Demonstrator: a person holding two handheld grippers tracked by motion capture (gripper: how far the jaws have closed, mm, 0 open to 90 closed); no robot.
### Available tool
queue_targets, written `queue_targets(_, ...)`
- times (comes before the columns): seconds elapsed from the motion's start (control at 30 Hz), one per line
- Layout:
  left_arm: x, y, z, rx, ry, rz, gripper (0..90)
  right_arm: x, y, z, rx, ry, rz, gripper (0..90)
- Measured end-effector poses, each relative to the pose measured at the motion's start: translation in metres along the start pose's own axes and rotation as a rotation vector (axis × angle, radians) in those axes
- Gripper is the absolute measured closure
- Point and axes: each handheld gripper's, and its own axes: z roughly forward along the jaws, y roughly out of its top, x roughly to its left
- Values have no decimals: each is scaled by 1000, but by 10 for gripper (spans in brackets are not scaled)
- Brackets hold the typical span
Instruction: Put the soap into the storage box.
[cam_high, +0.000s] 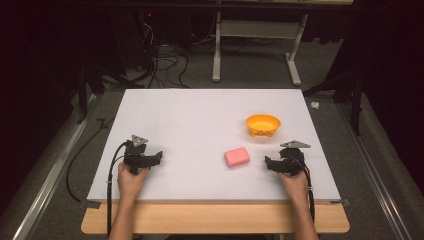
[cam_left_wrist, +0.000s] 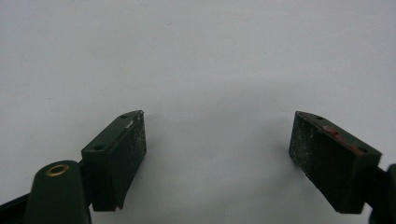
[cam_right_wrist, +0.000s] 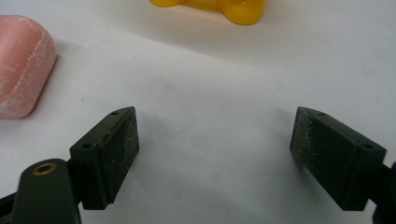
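Note:
A pink rounded block (cam_high: 236, 157) lies on the white table top (cam_high: 200, 125), right of centre; it also appears at the left edge of the right gripper view as the pink block (cam_right_wrist: 21, 65). An orange bowl (cam_high: 263, 124) stands behind it, and its base (cam_right_wrist: 219, 7) shows at the top of the right gripper view. My right gripper (cam_high: 270, 163) rests just right of the pink block, open and empty (cam_right_wrist: 215, 135). My left gripper (cam_high: 157, 157) sits near the table's front left, open over bare white surface (cam_left_wrist: 217, 135).
The table's front wooden edge (cam_high: 215, 220) runs below both hands. Beyond the table are a dark floor with cables (cam_high: 160, 65) and a white stand (cam_high: 255, 45). A metal rail (cam_high: 50, 170) runs along the left side.

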Motion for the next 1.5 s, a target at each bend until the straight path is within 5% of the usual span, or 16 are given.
queue_targets(0.4, 0, 0, 0, 0, 0, -1, 193, 5, 3, -15, -27, -10, 18, 157)
queue_targets(0.83, 0, 0, 0, 0, 0, 0, 193, 36, -1, -36, -56, 27, -3, 153)
queue_targets(1.5, 0, 0, 0, -1, 0, -2, 193, 71, 6, -33, -67, 100, -20, 142)
